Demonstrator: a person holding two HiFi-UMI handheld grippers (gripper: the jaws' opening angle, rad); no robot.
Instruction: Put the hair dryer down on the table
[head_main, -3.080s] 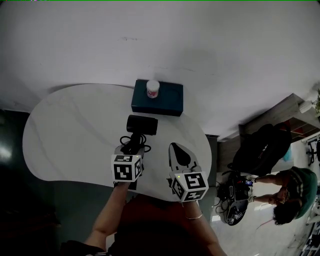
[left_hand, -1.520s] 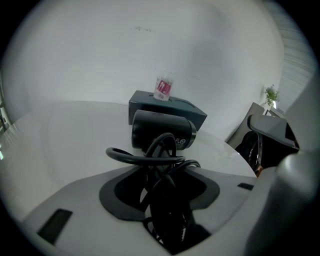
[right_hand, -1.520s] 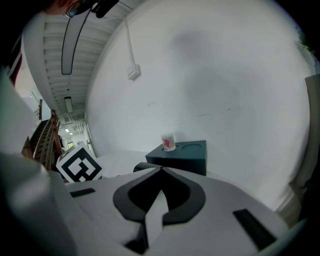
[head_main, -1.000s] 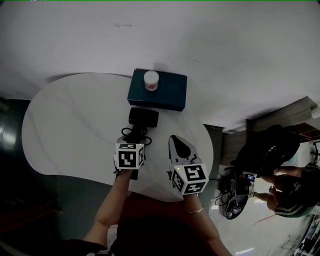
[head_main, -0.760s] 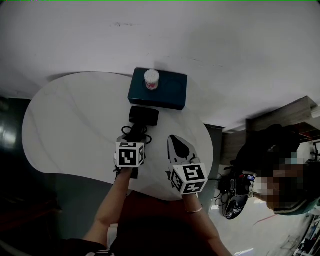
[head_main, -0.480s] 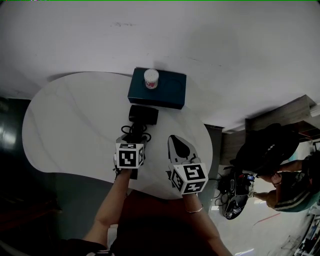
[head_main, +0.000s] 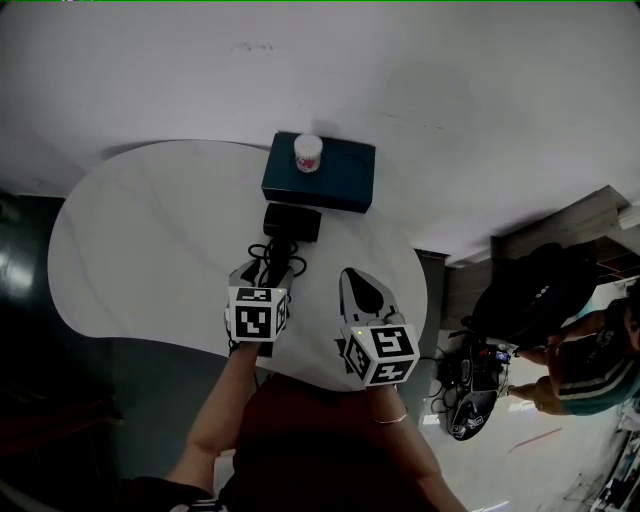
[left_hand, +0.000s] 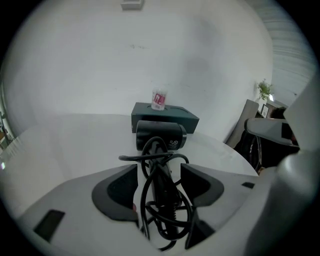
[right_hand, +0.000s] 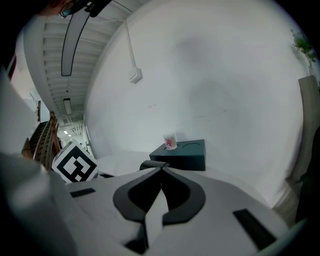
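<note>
A black hair dryer (head_main: 291, 222) lies on the white table (head_main: 140, 240), its barrel toward the dark box. Its handle, wound with black cord (left_hand: 161, 200), points back at me. My left gripper (head_main: 268, 272) is open around that handle. In the left gripper view the left gripper (left_hand: 159, 170) has a gap on either side of the handle, and the pads (left_hand: 120, 187) do not press it. My right gripper (head_main: 349, 276) sits to the right, shut and empty. Its tips meet in the right gripper view (right_hand: 161, 172).
A dark teal box (head_main: 335, 180) stands at the table's far edge with a small white cup (head_main: 308, 152) on top. The table's right edge curves away by my right gripper. Beyond it are a black bag (head_main: 525, 295), gear on the floor and a person (head_main: 585, 360).
The left gripper has drawn back a little from the hair dryer's barrel, toward me. The dryer stays flat on the table. The right gripper has barely moved.
</note>
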